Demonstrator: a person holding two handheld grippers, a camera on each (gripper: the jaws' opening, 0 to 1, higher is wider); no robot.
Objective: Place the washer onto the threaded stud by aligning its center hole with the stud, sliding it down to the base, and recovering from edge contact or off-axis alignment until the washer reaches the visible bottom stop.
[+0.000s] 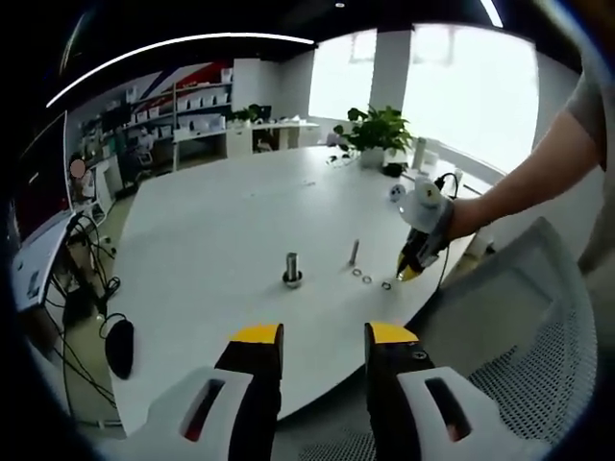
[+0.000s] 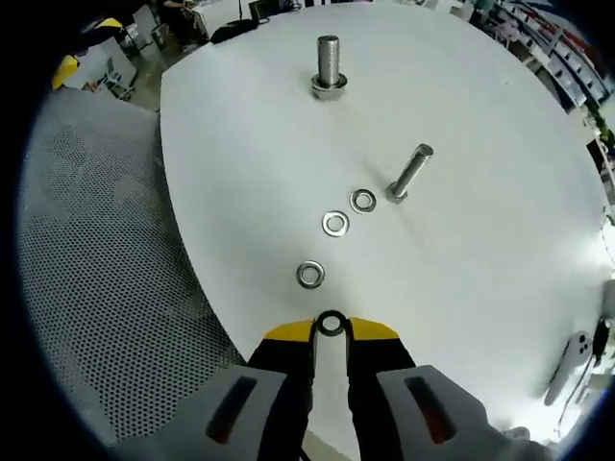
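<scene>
Table [image 2: 480, 317] first: we work on a broad white round top with a mesh chair [image 2: 106, 288] at its edge, so a dropped washer could roll off through that gap. Upright near the far side stands the thick stud [image 2: 328, 65] with its nut-like base; a thinner bolt [image 2: 409, 173] stands nearer, and three loose washers [image 2: 335, 224] lie in a row below it. Our right gripper [image 2: 331, 331] is clamped on a washer [image 2: 331, 324], pinched only at its lower rim, well apart from the stud. We judge that thin hold the main risk: the ring may twist or pop out on thread contact, or land tilted and jam. Our left gripper [image 1: 322, 346] hangs above the table edge, jaws apart, holding nothing, away from the stud [image 1: 291, 269].
</scene>
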